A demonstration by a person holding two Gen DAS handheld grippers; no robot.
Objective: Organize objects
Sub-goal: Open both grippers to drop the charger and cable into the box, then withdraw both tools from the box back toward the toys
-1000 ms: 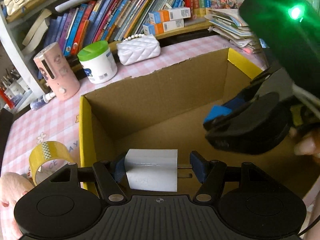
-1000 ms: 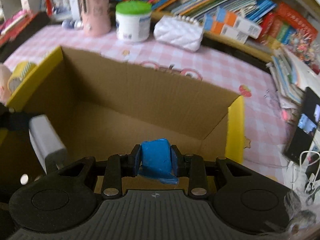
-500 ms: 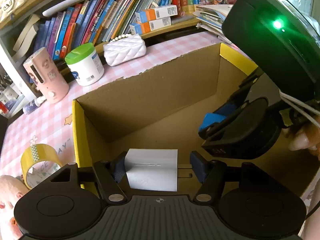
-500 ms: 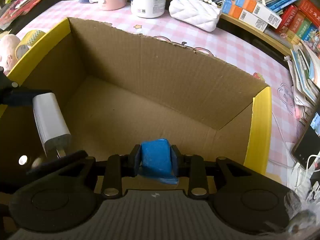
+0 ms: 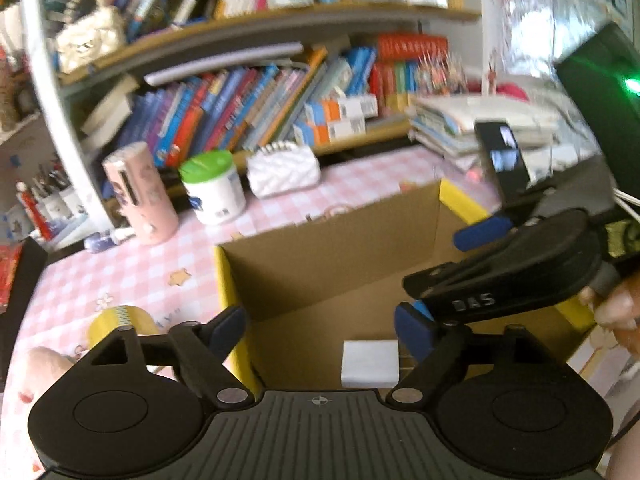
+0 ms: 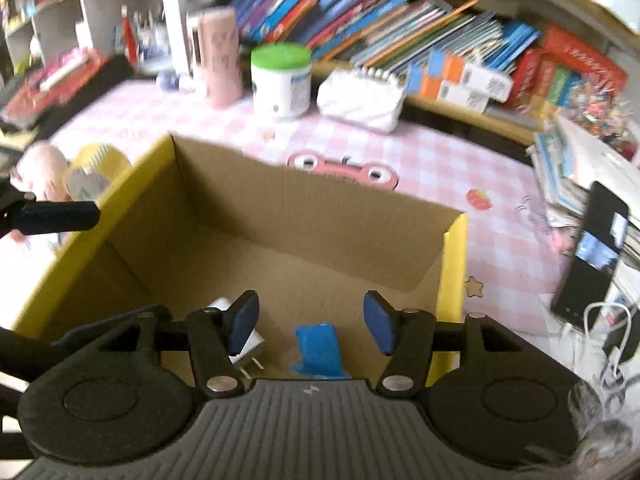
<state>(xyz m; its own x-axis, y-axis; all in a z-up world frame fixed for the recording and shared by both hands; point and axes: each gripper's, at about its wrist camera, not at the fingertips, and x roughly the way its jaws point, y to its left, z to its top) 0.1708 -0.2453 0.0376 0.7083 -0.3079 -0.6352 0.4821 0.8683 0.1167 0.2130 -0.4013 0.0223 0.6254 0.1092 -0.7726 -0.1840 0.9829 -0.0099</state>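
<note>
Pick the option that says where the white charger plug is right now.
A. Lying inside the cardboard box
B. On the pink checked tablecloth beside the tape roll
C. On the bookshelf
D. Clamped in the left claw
A: the white charger plug lies on the floor of the cardboard box near the blue object, and the left claw, its jaws opening, has nothing between them.
</note>
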